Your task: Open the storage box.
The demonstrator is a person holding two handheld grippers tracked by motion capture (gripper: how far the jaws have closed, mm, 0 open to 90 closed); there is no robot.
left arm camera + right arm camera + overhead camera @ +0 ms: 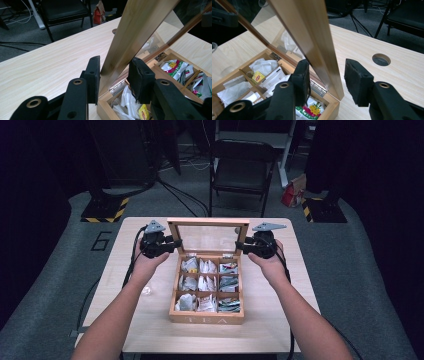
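Observation:
A wooden tea box (207,318) stands open in the middle of the table, its compartments full of tea bags (199,282). Its glass-paned lid (207,222) stands upright at the back. My left gripper (176,243) straddles the lid's left edge. In the left gripper view that wooden edge (140,27) runs between the pads of the left gripper (113,72), close to one pad, with no firm squeeze visible. My right gripper (239,245) straddles the lid's right edge. There the wood (312,32) lies against one pad of the right gripper (327,75), with a clear gap to the other.
The light wooden table (135,320) has a round cable hole (381,59) behind the box. A small clear object (146,290) lies left of the box. On the floor beyond stand a black folding chair (241,167) and a red bag (291,195).

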